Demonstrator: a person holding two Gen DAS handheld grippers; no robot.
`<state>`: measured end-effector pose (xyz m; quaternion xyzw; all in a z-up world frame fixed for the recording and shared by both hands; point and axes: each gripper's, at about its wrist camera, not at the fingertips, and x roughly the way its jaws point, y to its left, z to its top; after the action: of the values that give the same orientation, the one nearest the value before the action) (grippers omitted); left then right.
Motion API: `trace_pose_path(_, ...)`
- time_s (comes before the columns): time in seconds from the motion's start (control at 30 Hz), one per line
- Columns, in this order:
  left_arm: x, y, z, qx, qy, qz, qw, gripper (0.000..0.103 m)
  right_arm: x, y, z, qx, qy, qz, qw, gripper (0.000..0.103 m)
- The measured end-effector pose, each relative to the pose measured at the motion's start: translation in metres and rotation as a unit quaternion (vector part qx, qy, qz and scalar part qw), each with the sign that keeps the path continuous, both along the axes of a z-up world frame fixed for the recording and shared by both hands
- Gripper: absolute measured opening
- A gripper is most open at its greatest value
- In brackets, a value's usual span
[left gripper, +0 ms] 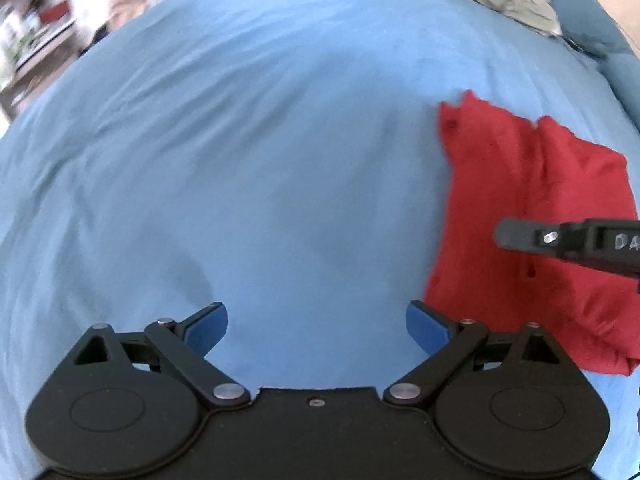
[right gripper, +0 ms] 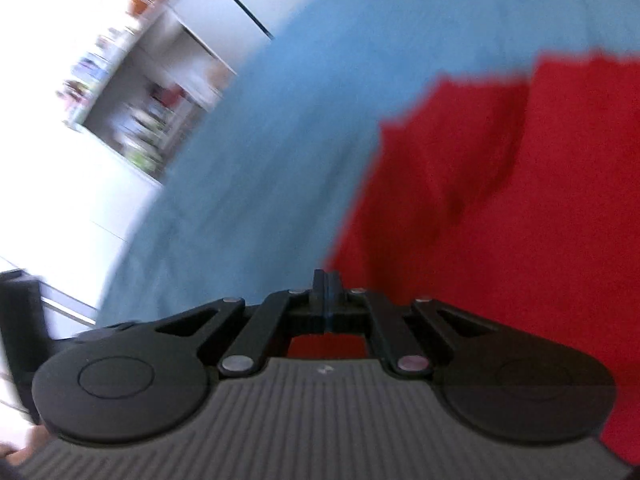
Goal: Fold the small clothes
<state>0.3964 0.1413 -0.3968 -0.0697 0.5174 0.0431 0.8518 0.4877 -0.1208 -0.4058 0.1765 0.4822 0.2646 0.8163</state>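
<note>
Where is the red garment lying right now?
In the left wrist view, the red garment lies folded on the blue bedsheet, right of the open left gripper, beneath the right gripper.

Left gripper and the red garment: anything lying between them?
Nothing: in the left wrist view, only bare blue bedsheet lies between the open left gripper and the folded red garment, whose lower corner nearly meets its right finger.

The left claw (left gripper: 316,330) is spread wide with nothing between its blue pads (left gripper: 208,328), while the right claw (right gripper: 327,294), blurred, seems pressed fully together, and reaches in from the left claw's right side.
</note>
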Motion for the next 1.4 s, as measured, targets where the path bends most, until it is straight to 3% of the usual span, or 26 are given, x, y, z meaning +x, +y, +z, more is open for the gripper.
trace_pose_path(0.03, -0.006, 0.002, 0.001, -0.006, -0.003, 0.006, 1.0000, 0.098, -0.004, -0.004, 0.000, 0.010, -0.007, -0.011, 1.000, 0.021)
trace_pose_path(0.07, -0.010, 0.003, 0.002, -0.011, -0.008, 0.010, 0.9999, 0.098, -0.011, -0.010, 0.006, 0.017, -0.023, -0.024, 0.999, 0.031)
trace_pose_path(0.1, -0.012, 0.002, 0.005, -0.013, -0.015, 0.010, 0.9998, 0.098, -0.020, -0.016, 0.014, 0.012, -0.045, -0.032, 0.998, 0.060)
trace_pose_path(0.17, -0.015, -0.006, 0.014, -0.020, -0.032, -0.003, 0.9993, 0.098, -0.043, -0.027, 0.038, -0.012, -0.105, -0.048, 0.993, 0.082)
trace_pose_path(0.23, -0.013, -0.017, 0.026, -0.028, -0.049, -0.029, 0.9980, 0.097, -0.061, -0.041, 0.057, -0.025, -0.148, -0.062, 0.987, 0.083)
trace_pose_path(0.4, 0.003, -0.059, 0.053, -0.067, -0.077, -0.116, 0.9879, 0.093, -0.085, -0.079, 0.075, -0.083, -0.158, -0.115, 0.977, 0.087)
trace_pose_path(0.5, 0.021, -0.089, 0.056, -0.078, -0.083, -0.176, 0.9778, 0.081, -0.087, -0.101, 0.071, -0.121, -0.145, -0.160, 0.969, 0.088)
trace_pose_path(0.57, 0.036, -0.108, 0.052, -0.074, -0.083, -0.211, 0.9712, 0.065, -0.088, -0.118, 0.062, -0.126, -0.133, -0.188, 0.965, 0.088)
trace_pose_path(0.6, 0.044, -0.116, 0.049, -0.071, -0.081, -0.222, 0.9691, 0.065, -0.085, -0.121, 0.058, -0.123, -0.127, -0.195, 0.965, 0.088)
trace_pose_path(0.83, 0.088, -0.141, 0.014, -0.082, -0.079, -0.231, 0.9662, 0.053, -0.089, -0.151, 0.035, -0.115, -0.112, -0.233, 0.959, 0.088)
trace_pose_path(1.23, 0.118, -0.142, -0.008, -0.106, -0.058, -0.225, 0.9668, 0.063, -0.087, -0.175, 0.018, -0.097, -0.100, -0.247, 0.959, 0.088)
trace_pose_path(1.3, 0.119, -0.146, -0.005, -0.101, -0.055, -0.232, 0.9659, 0.058, -0.086, -0.176, 0.018, -0.095, -0.099, -0.247, 0.959, 0.088)
trace_pose_path(1.37, 0.118, -0.150, -0.002, -0.110, -0.052, -0.246, 0.9615, 0.030, -0.085, -0.176, 0.017, -0.094, -0.098, -0.250, 0.959, 0.088)
trace_pose_path(1.4, 0.116, -0.153, 0.000, -0.100, -0.055, -0.248, 0.9621, 0.025, -0.084, -0.176, 0.017, -0.092, -0.097, -0.250, 0.959, 0.088)
